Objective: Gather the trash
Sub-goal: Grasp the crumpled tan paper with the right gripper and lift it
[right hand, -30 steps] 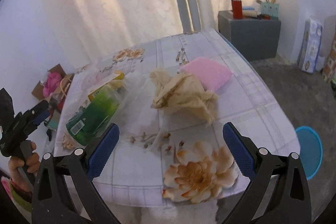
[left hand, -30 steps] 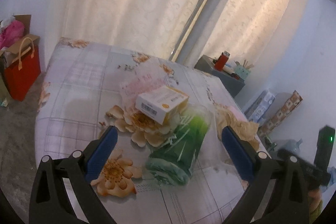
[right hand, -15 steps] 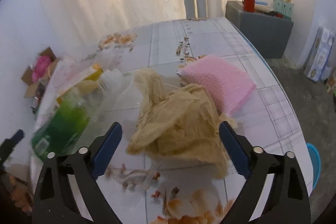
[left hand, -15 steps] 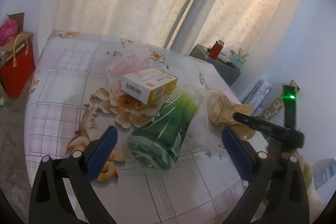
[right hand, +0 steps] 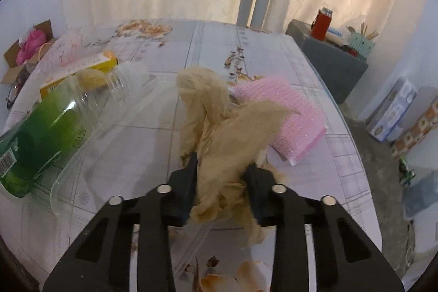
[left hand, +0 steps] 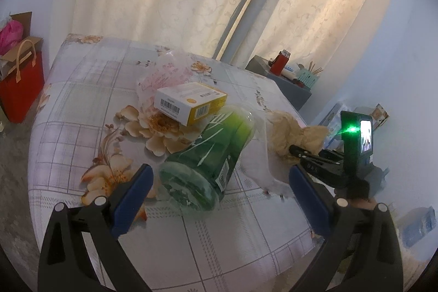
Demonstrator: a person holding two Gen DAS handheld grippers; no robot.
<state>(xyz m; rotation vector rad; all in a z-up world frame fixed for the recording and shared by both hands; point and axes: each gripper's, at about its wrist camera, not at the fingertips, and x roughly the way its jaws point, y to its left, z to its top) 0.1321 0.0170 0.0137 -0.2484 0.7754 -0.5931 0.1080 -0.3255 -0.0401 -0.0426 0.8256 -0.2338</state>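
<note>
My right gripper (right hand: 221, 177) is shut on a crumpled tan paper wad (right hand: 219, 125) on the table; the wad also shows in the left wrist view (left hand: 295, 133). My left gripper (left hand: 219, 185) is open, its blue pads either side of the base of a green plastic bottle (left hand: 210, 158) that lies on its side. The bottle shows in the right wrist view (right hand: 49, 122) too. A white and yellow carton (left hand: 189, 101) lies behind the bottle, on a crumpled clear bag with pink print (left hand: 164, 73). A pink sponge cloth (right hand: 282, 114) lies right of the wad.
The table has a floral checked cloth (left hand: 82, 106). A clear plastic sheet (right hand: 117, 144) lies between bottle and wad. A red paper bag (left hand: 19, 84) stands on the floor at left. A grey cabinet (right hand: 328, 62) with a red flask stands at the back right.
My right gripper has moved forward and closed on the tan paper wad. My left gripper has come closer to the green bottle, still open.
</note>
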